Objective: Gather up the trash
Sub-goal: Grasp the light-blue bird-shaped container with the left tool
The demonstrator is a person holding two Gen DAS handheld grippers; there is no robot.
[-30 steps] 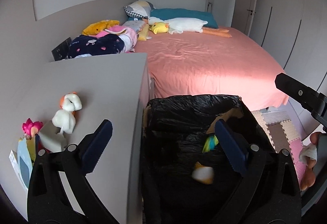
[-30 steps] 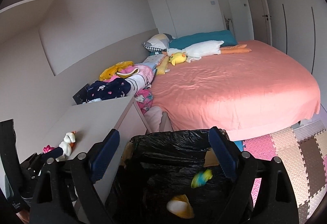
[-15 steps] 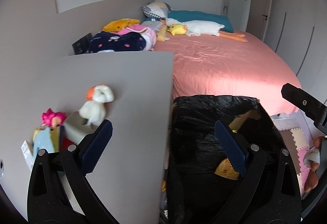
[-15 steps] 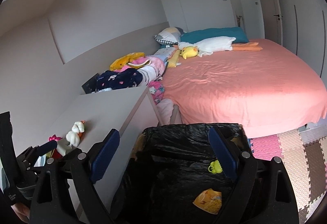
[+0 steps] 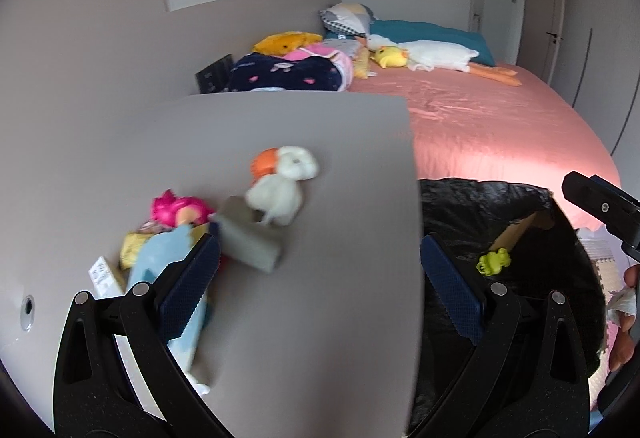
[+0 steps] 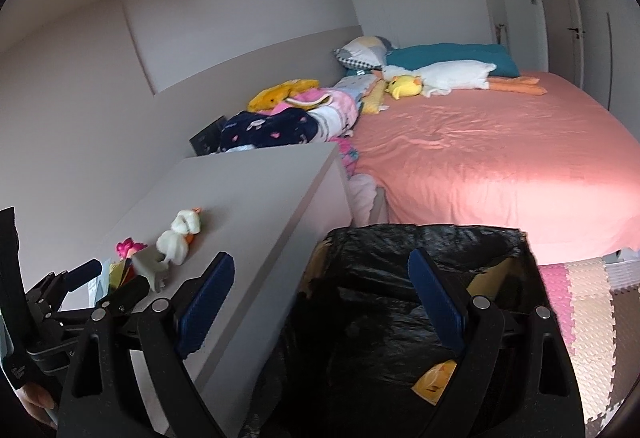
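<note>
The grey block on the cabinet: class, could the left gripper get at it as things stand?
Probably yes: the left gripper is open, the grey block lies just ahead beside its left finger, and only the white plush leans on it.

The left claw (image 5: 318, 288) points forward and downward with its blue-padded fingers (image 5: 188, 290) spread wide and nothing between them. The right claw (image 6: 320, 304) is angled down the same way, jaws wide apart and empty. A bare hand (image 5: 626, 318) shows at the right edge of the left view
</note>
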